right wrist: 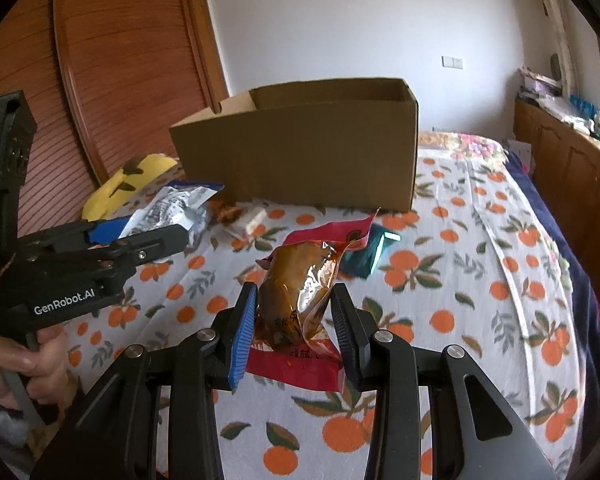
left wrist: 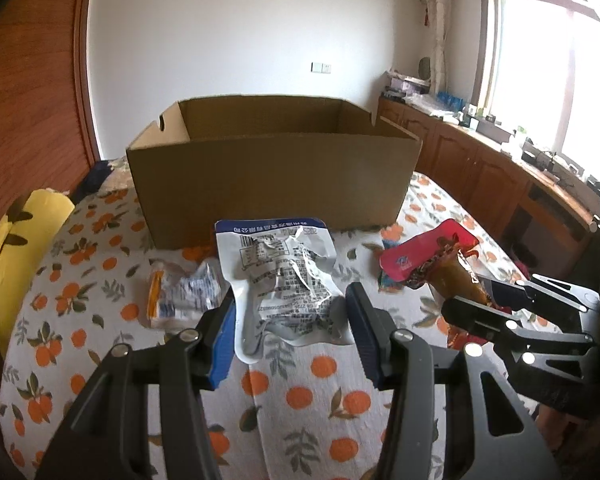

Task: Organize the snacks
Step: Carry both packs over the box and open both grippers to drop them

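My left gripper (left wrist: 290, 304) is shut on a crinkled white-and-blue snack pouch (left wrist: 284, 276), its blue pads pressing both sides. The right wrist view shows this gripper (right wrist: 152, 226) holding the pouch (right wrist: 172, 208) above the bed. My right gripper (right wrist: 296, 296) is shut on a red pouch with brown sauce (right wrist: 300, 292), lifted off the sheet. That gripper (left wrist: 476, 294) and its red pouch (left wrist: 428, 256) also appear at the right of the left wrist view. An open cardboard box (left wrist: 268, 176) (right wrist: 300, 160) stands just behind both pouches.
Everything sits on a bed with an orange-print sheet (left wrist: 308, 400) (right wrist: 480, 300). A small orange-and-white packet (left wrist: 176, 296) and a teal packet (right wrist: 376, 252) lie on it. A yellow plush cushion (left wrist: 16, 248) is at the left. Wooden cabinets (left wrist: 480, 176) run along the right.
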